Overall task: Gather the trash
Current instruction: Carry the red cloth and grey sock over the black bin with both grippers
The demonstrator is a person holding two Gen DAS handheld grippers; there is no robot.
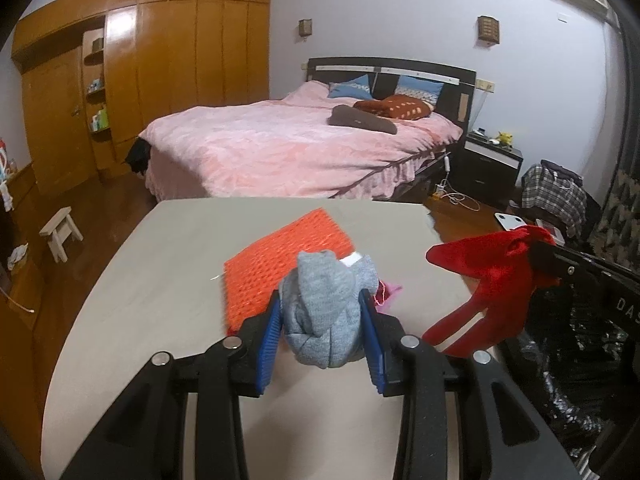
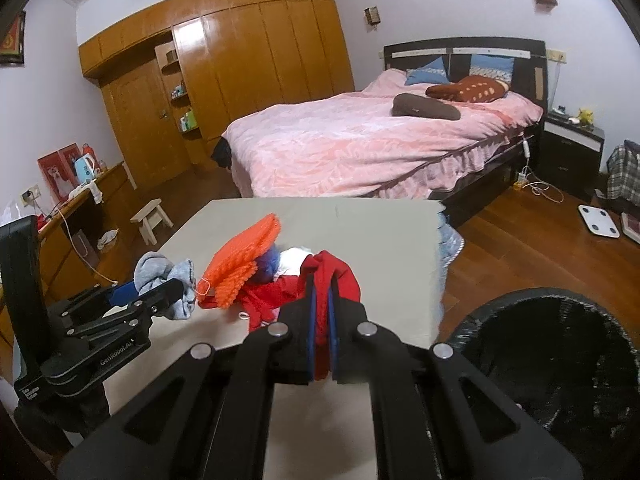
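Two pieces of soft trash are held clear of the table at once, so the step in hand is judged to be the carry from the table to the bin. The left gripper is clamped partway on a bundled grey sock, which bulges between the blue pads. The right gripper is pressed together on a red cloth, a thin fold of which is pinched between the jaws while the rest hangs in front. An orange mesh net is left lying on the table, with a bit of pink material and something white beside it. A black bin, lined with dark plastic, stands just beside the table's right edge and lower than its top. The next move is judged to call for each load to be swung over the bin's mouth and released there, the hanging red cloth being kept clear of the rim. The bin's depth and contents cannot be made out in the dark liner. The small items by the net are partly covered by the held pieces, and what they are cannot be told. The hands on the grippers are out of view.
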